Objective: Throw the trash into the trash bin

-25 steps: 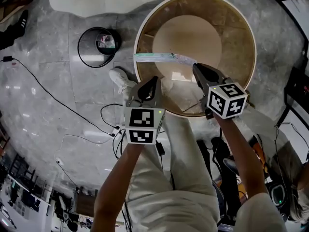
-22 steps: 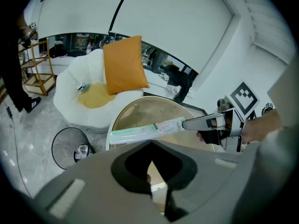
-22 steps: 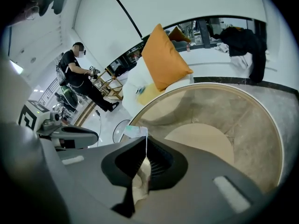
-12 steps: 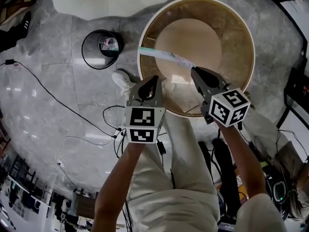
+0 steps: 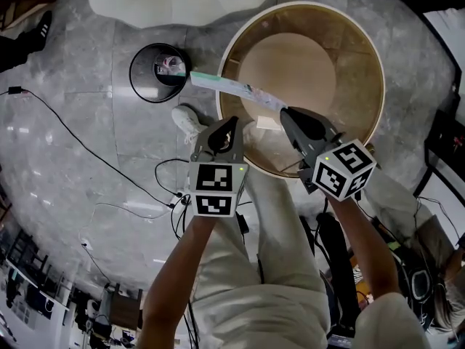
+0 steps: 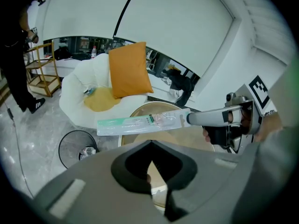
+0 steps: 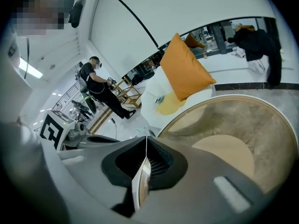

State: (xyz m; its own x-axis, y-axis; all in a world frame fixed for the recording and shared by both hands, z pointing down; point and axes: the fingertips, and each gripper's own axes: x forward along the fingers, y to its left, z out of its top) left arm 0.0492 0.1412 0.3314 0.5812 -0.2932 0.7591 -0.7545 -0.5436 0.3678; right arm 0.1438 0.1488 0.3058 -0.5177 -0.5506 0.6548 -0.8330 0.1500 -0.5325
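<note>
Right gripper (image 5: pixel 283 112) clamped on one end of long plastic wrapper (image 5: pixel 232 87), held aloft, long axis pointing left, free tip at wire trash bin (image 5: pixel 131 71) rim; left gripper (image 5: pixel 232 122) closed, empty.

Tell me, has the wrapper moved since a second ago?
Yes. The wrapper in the right gripper has swung left: its free end was at the table's rim and now overlaps the bin's rim in the head view.

My right tool (image 5: pixel 285 112) swings the wrapper (image 5: pixel 236 90) to the left. Its free end, earlier over the counter's (image 5: pixel 363 71) rim, now sticks out past it and meets the bin's (image 5: pixel 132 71) edge in the head view.
</note>
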